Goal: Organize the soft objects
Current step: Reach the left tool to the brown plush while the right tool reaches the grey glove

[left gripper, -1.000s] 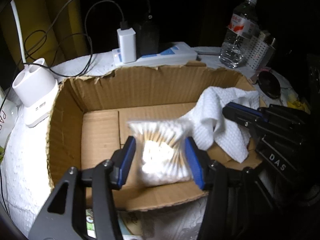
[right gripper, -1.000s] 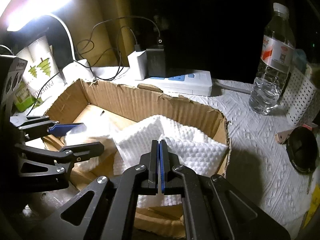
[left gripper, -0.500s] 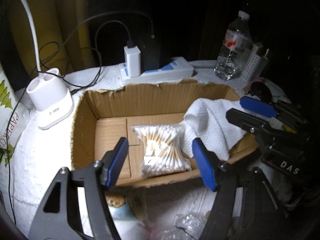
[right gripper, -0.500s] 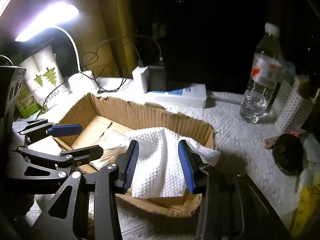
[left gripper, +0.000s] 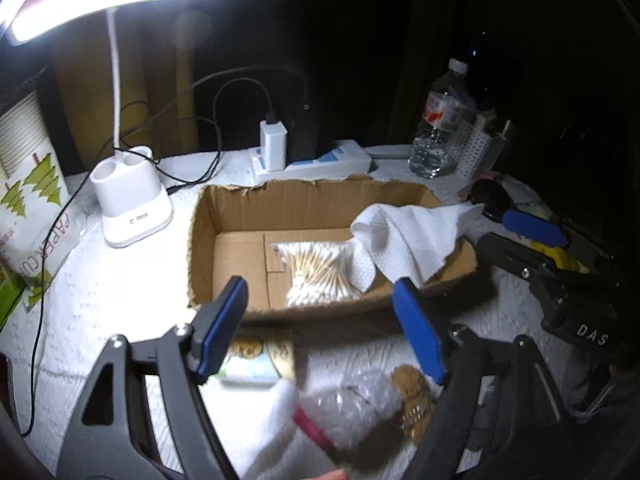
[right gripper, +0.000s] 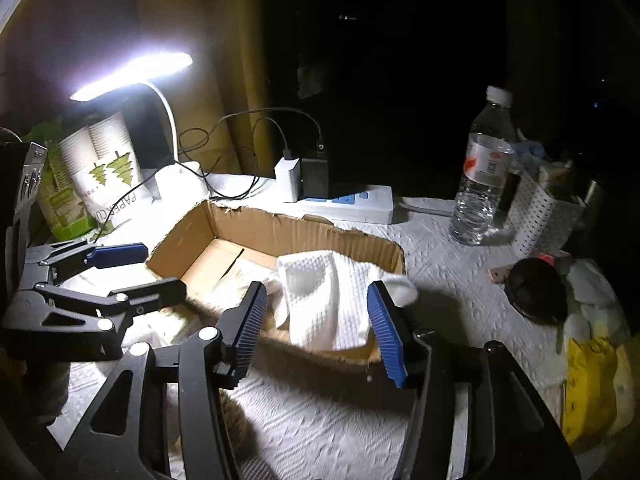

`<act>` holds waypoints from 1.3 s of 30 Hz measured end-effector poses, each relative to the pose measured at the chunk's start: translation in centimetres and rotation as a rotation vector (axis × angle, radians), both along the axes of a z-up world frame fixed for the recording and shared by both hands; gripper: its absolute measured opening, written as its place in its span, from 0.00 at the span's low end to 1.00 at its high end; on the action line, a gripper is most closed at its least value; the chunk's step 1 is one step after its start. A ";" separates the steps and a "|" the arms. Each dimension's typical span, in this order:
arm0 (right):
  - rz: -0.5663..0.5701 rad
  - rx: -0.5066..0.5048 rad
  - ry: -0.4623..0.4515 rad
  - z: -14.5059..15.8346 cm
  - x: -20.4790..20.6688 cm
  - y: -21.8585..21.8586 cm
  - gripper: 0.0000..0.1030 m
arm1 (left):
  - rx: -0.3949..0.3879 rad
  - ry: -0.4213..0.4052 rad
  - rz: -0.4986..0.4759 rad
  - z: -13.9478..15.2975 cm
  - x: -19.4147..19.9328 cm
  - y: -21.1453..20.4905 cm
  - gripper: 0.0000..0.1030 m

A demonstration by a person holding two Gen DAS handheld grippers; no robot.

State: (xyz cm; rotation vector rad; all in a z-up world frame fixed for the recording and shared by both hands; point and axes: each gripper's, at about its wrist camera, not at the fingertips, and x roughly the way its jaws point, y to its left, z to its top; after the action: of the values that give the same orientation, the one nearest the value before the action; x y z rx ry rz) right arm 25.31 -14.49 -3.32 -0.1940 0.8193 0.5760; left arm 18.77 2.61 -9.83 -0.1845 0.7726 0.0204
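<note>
A shallow cardboard box (left gripper: 304, 196) (right gripper: 280, 226) stands on the white-covered table. Inside it lie a clear bag of cotton swabs (left gripper: 320, 272) and a white cloth (left gripper: 404, 236) (right gripper: 324, 296) draped over its right wall. My left gripper (left gripper: 320, 320) is open and empty, held back from the box's near wall; it also shows at the left of the right wrist view (right gripper: 132, 272). My right gripper (right gripper: 316, 328) is open and empty, in front of the cloth; it also shows at the right of the left wrist view (left gripper: 520, 236).
Near me lie a clear plastic bag (left gripper: 352, 408), a white soft item (left gripper: 276, 432), a brown item (left gripper: 416, 396) and a printed packet (left gripper: 256, 360). A lamp base (left gripper: 132, 208), power strip (left gripper: 312, 160), water bottle (right gripper: 484, 172), paper-cup pack (right gripper: 108, 172) and white perforated holder (right gripper: 536, 216) ring the box.
Both grippers opened and pulled back from the box. The swab bag and the white cloth were let go and now lie in the box.
</note>
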 end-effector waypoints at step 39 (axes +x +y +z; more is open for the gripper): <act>-0.111 -0.008 0.140 -5.6 -9.8 -8.5 0.64 | 0.018 0.086 -0.103 -4.4 -7.3 -7.6 0.77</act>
State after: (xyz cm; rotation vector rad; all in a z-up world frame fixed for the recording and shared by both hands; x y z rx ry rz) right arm 15.55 -22.98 -8.89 -0.1153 0.9621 0.4853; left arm 11.47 -4.96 -14.23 -0.1267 0.8664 -0.0629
